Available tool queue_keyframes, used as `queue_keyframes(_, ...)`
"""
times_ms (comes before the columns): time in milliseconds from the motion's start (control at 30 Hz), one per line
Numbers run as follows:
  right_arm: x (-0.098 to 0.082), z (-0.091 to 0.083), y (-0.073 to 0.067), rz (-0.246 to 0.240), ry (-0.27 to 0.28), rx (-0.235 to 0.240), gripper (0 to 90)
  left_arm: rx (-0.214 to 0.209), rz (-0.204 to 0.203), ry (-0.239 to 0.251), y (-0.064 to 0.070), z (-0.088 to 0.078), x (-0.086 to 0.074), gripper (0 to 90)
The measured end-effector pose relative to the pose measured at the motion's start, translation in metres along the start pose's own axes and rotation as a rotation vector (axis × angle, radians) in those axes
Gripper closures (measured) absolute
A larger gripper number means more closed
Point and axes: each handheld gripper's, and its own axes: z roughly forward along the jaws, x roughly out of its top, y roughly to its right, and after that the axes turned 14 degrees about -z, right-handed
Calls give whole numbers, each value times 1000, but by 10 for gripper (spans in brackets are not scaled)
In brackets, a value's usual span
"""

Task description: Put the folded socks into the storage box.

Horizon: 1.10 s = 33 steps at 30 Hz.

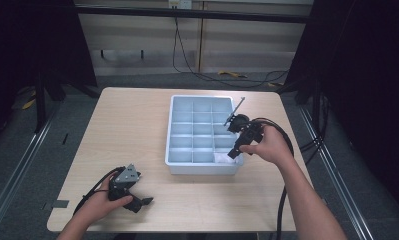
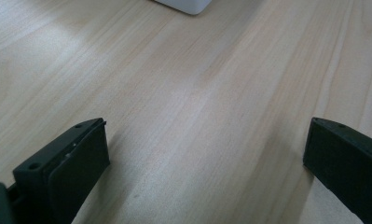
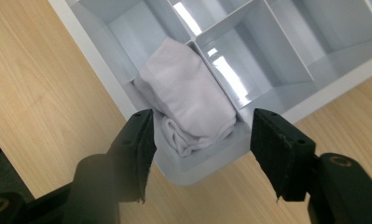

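The left gripper (image 1: pixel 143 201) rests on the wooden table (image 1: pixel 137 130), jaws wide and empty, well apart from the divided tray (image 1: pixel 202 170). The rolled white cloth (image 3: pixel 186 109) lies in the tray's near right corner compartment, just beneath the right gripper (image 3: pixel 200 140), whose spread jaws grip nothing.

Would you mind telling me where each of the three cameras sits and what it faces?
High view: fixed above the person's side, looking forward and down on the table and divided tray; both forearms, left gripper, right gripper.
Left gripper view: rides the left gripper, faces bare tabletop; open jaws.
Right gripper view: rides the right gripper, looks down on a rolled white cloth in a corner compartment; open jaws.
Shared: tray and cloth, high and right gripper views.
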Motion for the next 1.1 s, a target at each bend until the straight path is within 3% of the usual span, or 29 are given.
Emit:
queue_keyframes(300,-14,-6,-1,34,25,-19,306,0,0,1,0,0,0,0)
queue_keyframes(600,-31,-13,-2,54,27,-29,292,0,0,0,0,0,0,0)
queue_keyframes(833,-47,-19,-5,78,58,-42,274,-1,0,-3,0,0,0,0)
queue_keyframes(1100,-65,-16,-8,101,66,-47,242,-1,2,-4,0,0,0,0)
